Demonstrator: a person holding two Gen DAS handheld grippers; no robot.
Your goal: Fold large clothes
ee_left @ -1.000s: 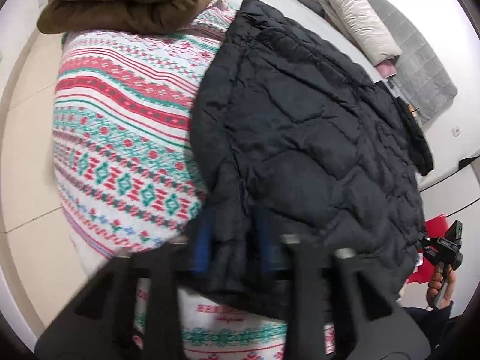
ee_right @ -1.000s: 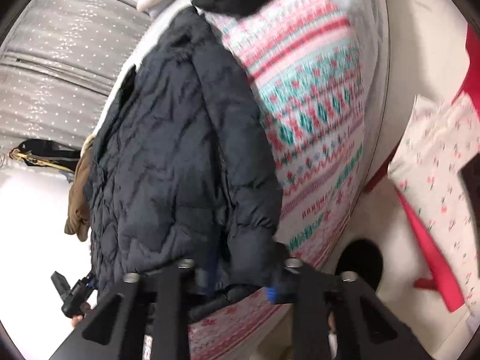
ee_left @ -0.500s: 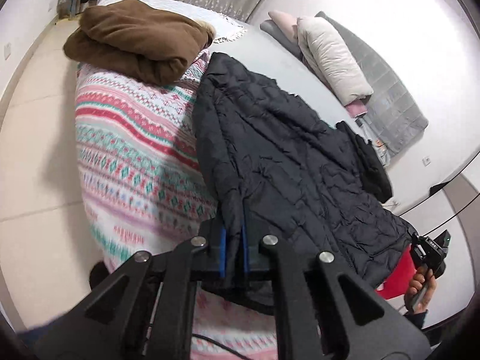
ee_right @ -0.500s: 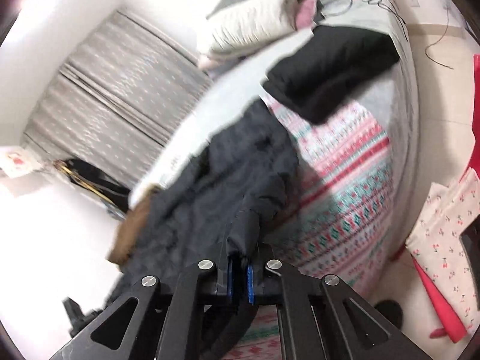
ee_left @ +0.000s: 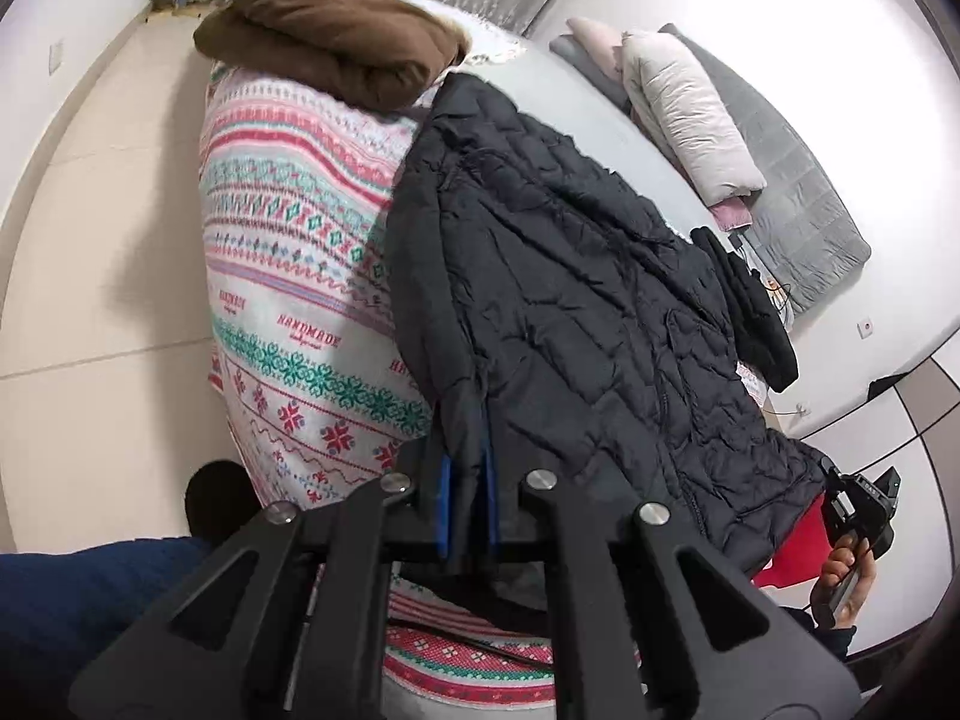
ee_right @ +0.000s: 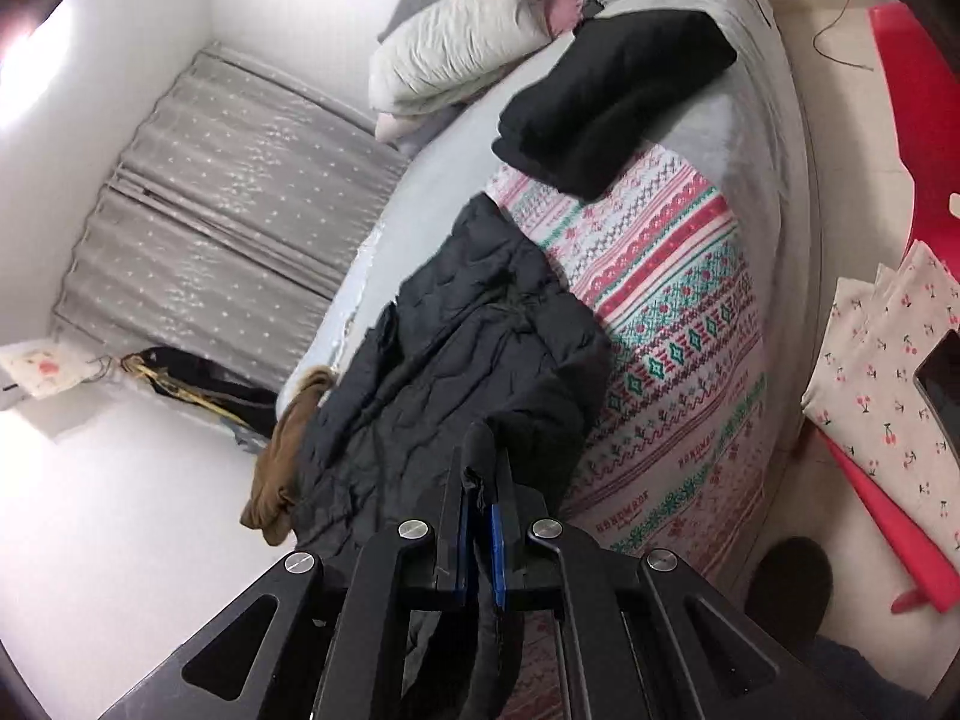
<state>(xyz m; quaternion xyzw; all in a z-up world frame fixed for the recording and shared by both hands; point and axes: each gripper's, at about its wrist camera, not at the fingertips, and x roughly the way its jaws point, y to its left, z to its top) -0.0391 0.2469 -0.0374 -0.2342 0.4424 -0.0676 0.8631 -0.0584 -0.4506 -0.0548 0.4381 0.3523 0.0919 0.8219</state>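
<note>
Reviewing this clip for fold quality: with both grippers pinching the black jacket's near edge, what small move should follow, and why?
Probably carry both grips forward over the bed. The left gripper and right gripper each pinch the black puffer jacket at its near edge, with the rest lying flat on the patterned blanket, ready to fold.

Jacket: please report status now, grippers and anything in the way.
Left gripper and right gripper both shut on jacket hem. Jacket spread across patterned blanket. Brown bundle at collar end, black garment beside it.
</note>
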